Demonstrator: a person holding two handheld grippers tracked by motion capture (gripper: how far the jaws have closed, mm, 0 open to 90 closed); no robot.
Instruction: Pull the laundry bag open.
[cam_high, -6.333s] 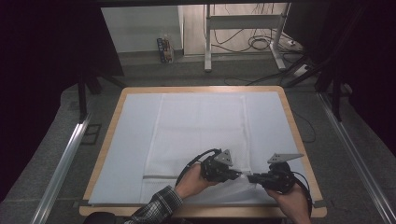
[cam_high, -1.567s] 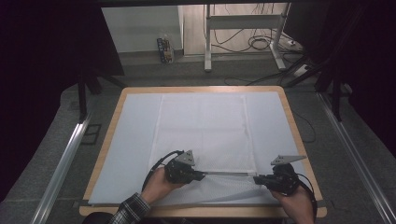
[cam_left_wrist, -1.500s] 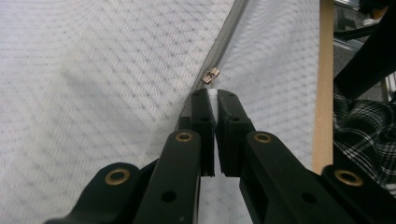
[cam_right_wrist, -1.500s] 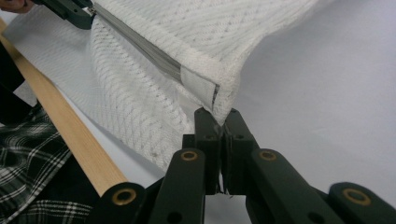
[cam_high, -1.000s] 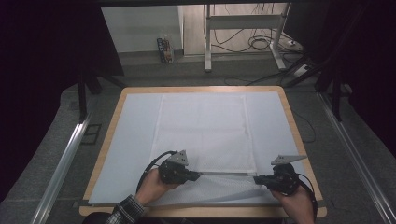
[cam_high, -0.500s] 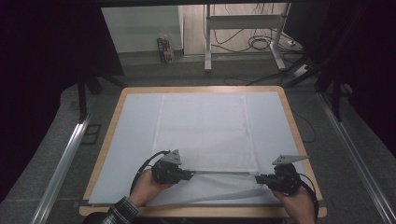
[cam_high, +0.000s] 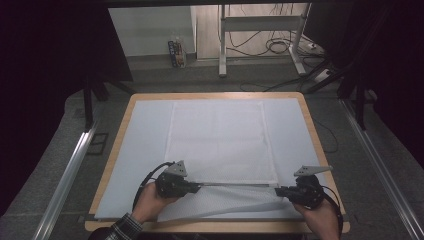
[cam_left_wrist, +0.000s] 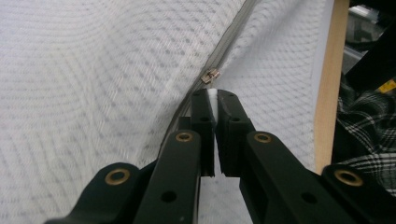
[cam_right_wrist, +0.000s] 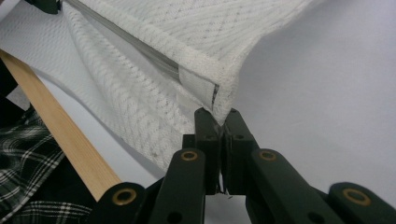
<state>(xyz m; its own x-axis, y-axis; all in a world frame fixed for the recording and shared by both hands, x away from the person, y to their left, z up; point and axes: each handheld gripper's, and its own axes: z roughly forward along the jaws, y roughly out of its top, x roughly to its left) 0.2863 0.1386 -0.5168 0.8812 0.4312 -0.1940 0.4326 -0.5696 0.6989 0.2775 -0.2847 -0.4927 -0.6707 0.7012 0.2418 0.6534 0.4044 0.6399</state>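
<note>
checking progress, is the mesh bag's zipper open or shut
Mostly open: the zipper pull sits near the left gripper, and the mesh bag gapes.

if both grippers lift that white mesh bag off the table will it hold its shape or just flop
Probably flop: the white mesh bag already sags and folds below the taut zipper edge stretched between the left gripper and right gripper. It looks thin and light. The open weave likely grips rather than slips.

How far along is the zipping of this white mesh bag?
Done: the zipper looks closed between the grippers, a taut grey line. In hand: the left gripper pinches the tab by the slider; the right gripper clamps a corner of the bag. Left: seemingly the short stretch to the bag's left edge.
</note>
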